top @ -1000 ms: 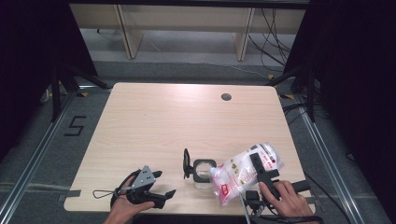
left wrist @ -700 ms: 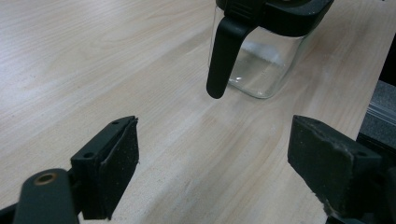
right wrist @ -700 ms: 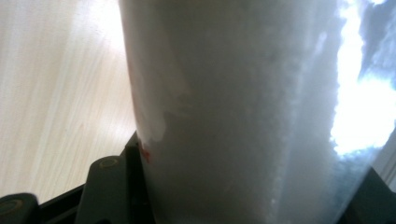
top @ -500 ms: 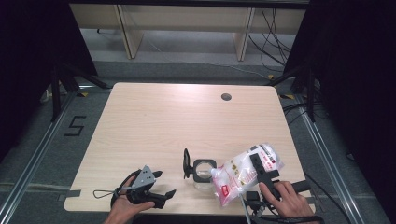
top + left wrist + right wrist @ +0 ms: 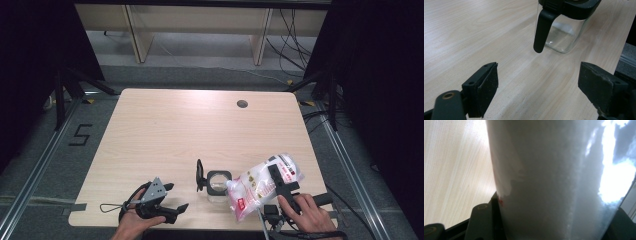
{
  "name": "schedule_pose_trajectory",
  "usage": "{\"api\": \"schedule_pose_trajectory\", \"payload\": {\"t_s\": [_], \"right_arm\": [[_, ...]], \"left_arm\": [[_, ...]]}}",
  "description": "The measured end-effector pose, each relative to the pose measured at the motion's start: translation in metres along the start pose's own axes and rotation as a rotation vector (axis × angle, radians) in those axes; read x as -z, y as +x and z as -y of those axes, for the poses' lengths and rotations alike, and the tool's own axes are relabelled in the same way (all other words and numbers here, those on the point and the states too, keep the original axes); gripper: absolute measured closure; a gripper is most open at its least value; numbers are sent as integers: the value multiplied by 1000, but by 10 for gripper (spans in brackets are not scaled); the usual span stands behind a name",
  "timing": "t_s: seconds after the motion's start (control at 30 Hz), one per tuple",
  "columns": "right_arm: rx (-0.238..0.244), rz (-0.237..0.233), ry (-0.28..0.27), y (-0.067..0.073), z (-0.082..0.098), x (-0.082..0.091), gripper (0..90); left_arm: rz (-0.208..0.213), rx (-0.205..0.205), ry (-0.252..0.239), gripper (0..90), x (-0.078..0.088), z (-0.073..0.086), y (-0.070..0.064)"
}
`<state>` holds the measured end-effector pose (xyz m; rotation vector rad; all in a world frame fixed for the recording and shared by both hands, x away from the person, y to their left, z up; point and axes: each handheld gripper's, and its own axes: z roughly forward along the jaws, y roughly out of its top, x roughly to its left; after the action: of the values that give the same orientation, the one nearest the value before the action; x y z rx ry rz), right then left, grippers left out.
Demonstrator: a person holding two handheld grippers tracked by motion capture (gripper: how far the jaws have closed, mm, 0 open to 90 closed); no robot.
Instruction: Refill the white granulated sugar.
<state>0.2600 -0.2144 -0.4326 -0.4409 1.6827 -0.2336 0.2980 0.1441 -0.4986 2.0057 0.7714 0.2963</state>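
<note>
A clear glass jar (image 5: pixel 218 184) stands near the table's front edge, its black flip lid (image 5: pixel 200 175) raised on the left side. My right gripper (image 5: pixel 283 181) is shut on a plastic bag of white granules (image 5: pixel 250 189) with red print, and the bag tilts with its lower corner at the jar's mouth. In the right gripper view the bag (image 5: pixel 554 182) sits between the jaws of my right gripper (image 5: pixel 552 226). My left gripper (image 5: pixel 177 196) stands open at the front left, apart from the jar. The left gripper view shows the left gripper (image 5: pixel 541 85) with nothing between its pads and the jar (image 5: pixel 564 35) ahead.
The light wooden table (image 5: pixel 175 130) has a round cable hole (image 5: pixel 242 104) at the back right. Wooden shelving (image 5: pixel 200 30) stands on the floor behind the table. Dark curtains and stand legs flank both sides.
</note>
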Motion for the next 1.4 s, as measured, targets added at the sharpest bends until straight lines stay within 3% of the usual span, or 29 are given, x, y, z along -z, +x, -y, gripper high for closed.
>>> {"api": "schedule_pose_trajectory", "payload": {"t_s": [0.1,0.13,0.2,0.6,0.63,0.7,0.77,0.8,0.97,1.4], "right_arm": [[-70,-6,27,3,1,2,416],[-17,3,9,-1,2,2,416],[-5,11,2,-2,2,1,416],[-16,-7,-4,-1,2,0,416],[-90,-19,19,5,3,1,416],[4,2,-23,-2,2,-1,416],[-15,1,-16,1,2,0,416],[-47,-8,-5,3,2,1,416],[-15,0,-17,0,2,0,416],[8,12,-11,-1,2,2,416]], "left_arm": [[0,4,-1,160,0,0,0],[-6,3,1,160,0,0,0],[4,11,-11,160,-1,0,0],[-6,2,0,160,0,0,0],[2,7,-7,160,0,0,0],[0,8,-7,160,0,0,0],[-7,2,1,160,1,0,0],[-7,2,1,160,1,0,0],[1,-3,-6,160,1,0,1],[-2,-17,-3,160,1,0,1]]}}
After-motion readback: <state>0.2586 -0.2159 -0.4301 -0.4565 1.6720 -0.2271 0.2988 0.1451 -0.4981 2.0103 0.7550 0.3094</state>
